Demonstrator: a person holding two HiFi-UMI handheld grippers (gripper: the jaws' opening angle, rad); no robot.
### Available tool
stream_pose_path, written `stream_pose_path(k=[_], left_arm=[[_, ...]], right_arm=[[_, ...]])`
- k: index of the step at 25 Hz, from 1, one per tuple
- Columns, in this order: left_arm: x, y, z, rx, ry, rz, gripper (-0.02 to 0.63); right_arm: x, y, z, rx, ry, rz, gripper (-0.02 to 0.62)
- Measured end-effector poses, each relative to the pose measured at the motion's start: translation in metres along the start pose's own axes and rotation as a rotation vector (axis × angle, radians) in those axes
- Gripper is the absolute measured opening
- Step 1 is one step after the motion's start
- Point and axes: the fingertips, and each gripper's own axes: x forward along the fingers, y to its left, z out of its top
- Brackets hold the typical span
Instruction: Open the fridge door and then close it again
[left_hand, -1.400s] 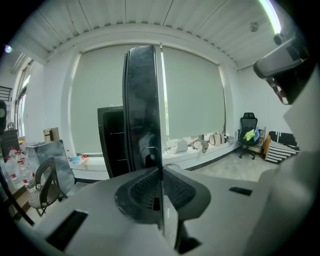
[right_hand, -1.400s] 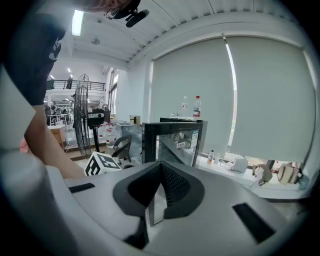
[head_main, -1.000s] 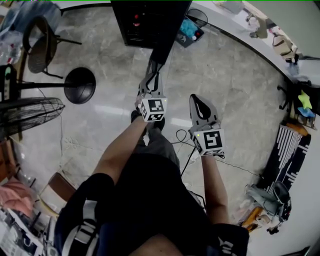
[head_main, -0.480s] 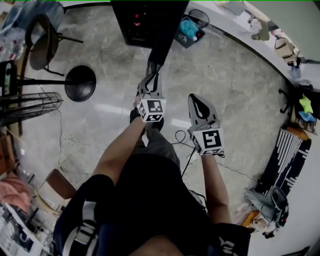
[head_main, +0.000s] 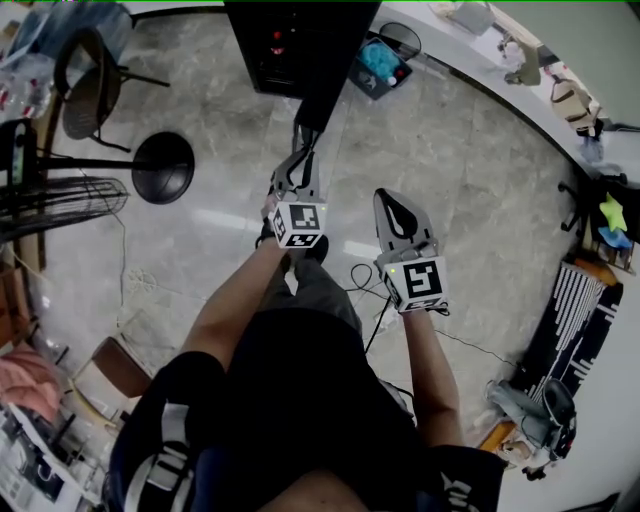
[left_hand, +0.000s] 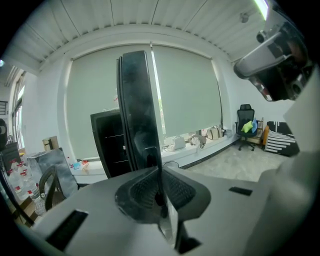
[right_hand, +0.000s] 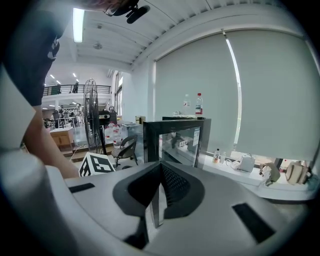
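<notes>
Little has shifted since a second ago; both grippers hold position. Left gripper (left_hand: 160, 175) is clamped on the free edge of the fridge door (left_hand: 137, 110), which stands open from the black fridge (head_main: 290, 45) at the floor's far edge. Right gripper (right_hand: 159, 172) is clenched on nothing.

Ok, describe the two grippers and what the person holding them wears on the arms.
The left gripper and right gripper match: light grey shells tapering to a point, with dark textured pads inside. Each carries a white cube with black square markers: left cube, right cube. The person wears a black short-sleeved top; forearms are uncovered.
</notes>
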Motion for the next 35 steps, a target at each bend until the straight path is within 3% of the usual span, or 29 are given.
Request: stream_pose_path(k=[7, 14, 27, 35], left_arm=[[-0.022, 0.009, -0.006, 0.011, -0.005, -0.02, 0.026], [-0.049, 0.026, 0.013, -0.001, -0.052, -0.057, 0.023], [-0.119, 0.066, 0.051, -0.028, -0.16, -0.078, 0.023], [-0.156, 0.095, 0.061, -0.017, -0.183, -0.063, 0.023]], right_arm=[[0.009, 0.005, 0.009, -0.019, -0.013, 0.012, 0.021], [0.02, 0.01, 0.023, -0.032, -0.044, 0.019, 0.149], [0.046, 0.024, 0.043, -0.046, -0.084, -0.01, 0.268], [0.091, 0.037, 0.048, -0.023, -0.081, -0.048, 0.294]])
